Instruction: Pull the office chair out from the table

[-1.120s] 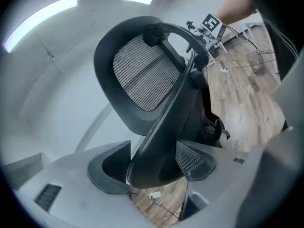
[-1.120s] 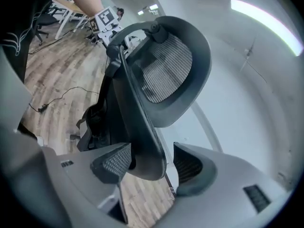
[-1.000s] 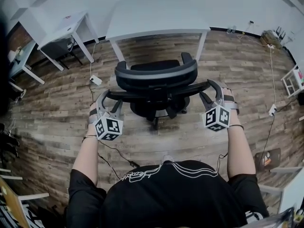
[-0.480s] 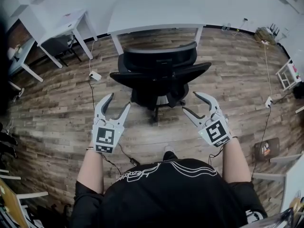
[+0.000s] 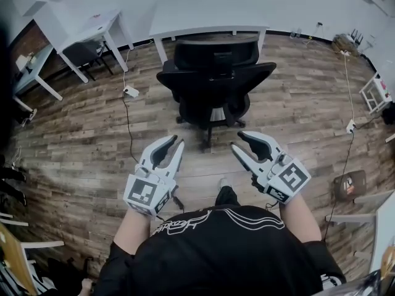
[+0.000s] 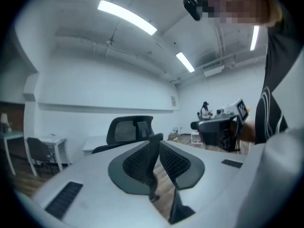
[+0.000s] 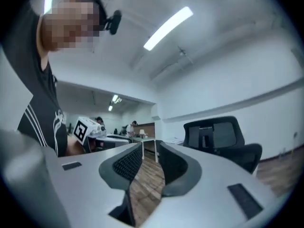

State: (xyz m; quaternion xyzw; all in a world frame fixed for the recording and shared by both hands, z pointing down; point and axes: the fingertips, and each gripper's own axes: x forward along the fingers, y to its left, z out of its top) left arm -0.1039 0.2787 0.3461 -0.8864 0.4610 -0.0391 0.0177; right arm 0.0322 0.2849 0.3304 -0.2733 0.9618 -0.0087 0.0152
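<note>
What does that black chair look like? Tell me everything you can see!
The chair is a black office chair with a mesh-looking back, an armrest sticking out on each side, and legs that spread out at the bottom. It stands upright on the wooden floor. Its back is turned toward the person and its front faces the white table just beyond it. Only the floor touches it, and nothing is holding it.
</note>
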